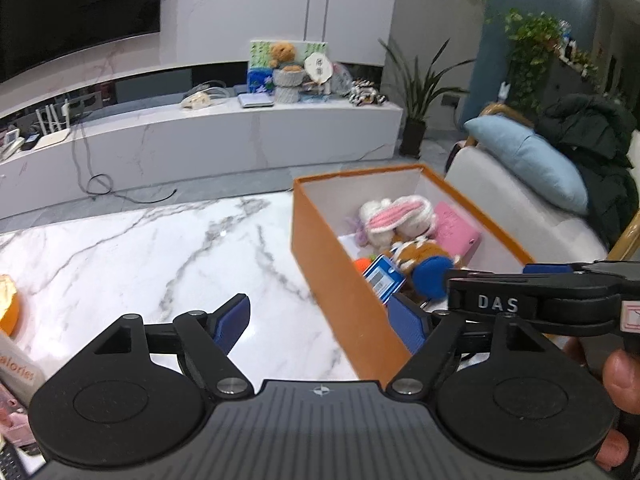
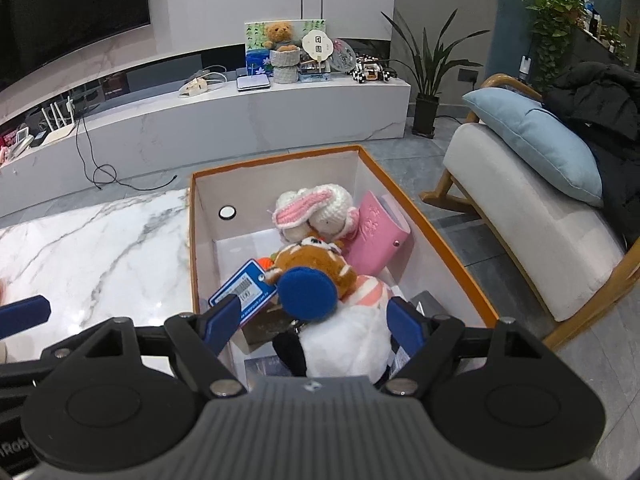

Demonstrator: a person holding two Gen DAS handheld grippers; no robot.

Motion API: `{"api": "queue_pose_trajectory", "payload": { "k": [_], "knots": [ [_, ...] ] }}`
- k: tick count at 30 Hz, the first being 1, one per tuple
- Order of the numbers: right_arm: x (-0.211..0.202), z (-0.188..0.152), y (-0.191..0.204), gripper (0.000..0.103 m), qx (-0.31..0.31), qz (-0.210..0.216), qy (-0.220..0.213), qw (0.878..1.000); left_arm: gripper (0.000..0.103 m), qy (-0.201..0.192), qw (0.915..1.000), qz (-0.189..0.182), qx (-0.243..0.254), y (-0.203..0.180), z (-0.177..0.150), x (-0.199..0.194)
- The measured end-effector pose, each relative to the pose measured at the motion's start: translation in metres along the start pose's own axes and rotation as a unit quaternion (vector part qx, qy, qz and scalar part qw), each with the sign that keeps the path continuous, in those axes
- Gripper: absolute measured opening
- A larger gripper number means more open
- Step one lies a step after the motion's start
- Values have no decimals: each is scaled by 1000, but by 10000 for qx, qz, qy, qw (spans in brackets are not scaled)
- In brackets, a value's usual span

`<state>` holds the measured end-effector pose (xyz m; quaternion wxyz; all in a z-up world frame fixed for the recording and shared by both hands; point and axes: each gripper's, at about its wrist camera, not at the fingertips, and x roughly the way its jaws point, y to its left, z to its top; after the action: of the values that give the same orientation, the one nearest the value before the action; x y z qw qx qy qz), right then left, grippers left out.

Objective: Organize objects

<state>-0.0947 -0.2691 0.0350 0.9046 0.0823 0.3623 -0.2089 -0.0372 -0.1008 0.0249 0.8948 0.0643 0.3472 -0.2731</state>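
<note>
The orange box (image 2: 420, 220) stands on the marble table (image 1: 140, 252), at its right-hand edge, with its lid off and its white inside showing. Inside it, at the far end, lies a white knitted bunny (image 2: 316, 212) with pink ears, and beside that, leaning on the right wall, a pink case (image 2: 374, 240). Nearer the middle sits a brown plush toy (image 2: 320, 260) with a round blue pad (image 2: 308, 294) resting against it. A blue tag with a barcode (image 2: 242, 288) lies tilted toward the left wall, and a white fluffy toy (image 2: 348, 340) fills the near end, with a pink-striped piece (image 2: 370, 290) just behind it.

The right claw (image 2: 316, 326) hangs over the near end of the box, its 2 blue fingers (image 2: 222, 322) spread wide on either side of the white fluffy toy; whether they touch it cannot be told. The left claw (image 1: 320, 320) hovers above the table beside the box's left wall, its fingers (image 1: 232, 320) also spread apart and holding nothing. In the left wrist view the right claw's body reaches across the near right corner of the box.

Beyond the table, a long white TV bench (image 2: 240, 120) carries a teddy bear (image 2: 280, 36), and an armchair (image 2: 520, 208) with a light blue cushion (image 2: 532, 140) stands to the right of the box.
</note>
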Motion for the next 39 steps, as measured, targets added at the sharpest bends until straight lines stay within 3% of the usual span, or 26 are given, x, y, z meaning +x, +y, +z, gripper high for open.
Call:
{"api": "queue_pose_trajectory", "payload": {
  "k": [6, 11, 15, 39],
  "knots": [
    [-3, -6, 0, 81, -28, -47, -54, 10000, 89, 24, 10000, 31, 25, -1, -2, -2],
    [-1, -5, -1, 88, -8, -141, -124, 9998, 91, 191, 9996, -66, -189, 3, -1, 4],
    [2, -5, 1, 90, -88, -251, -169, 9995, 92, 323, 9992, 73, -219, 2, 0, 8],
    [5, -7, -7, 93, -114, -394, -114, 9991, 92, 283, 9995, 105, 3, -6, 0, 8]
  ]
}}
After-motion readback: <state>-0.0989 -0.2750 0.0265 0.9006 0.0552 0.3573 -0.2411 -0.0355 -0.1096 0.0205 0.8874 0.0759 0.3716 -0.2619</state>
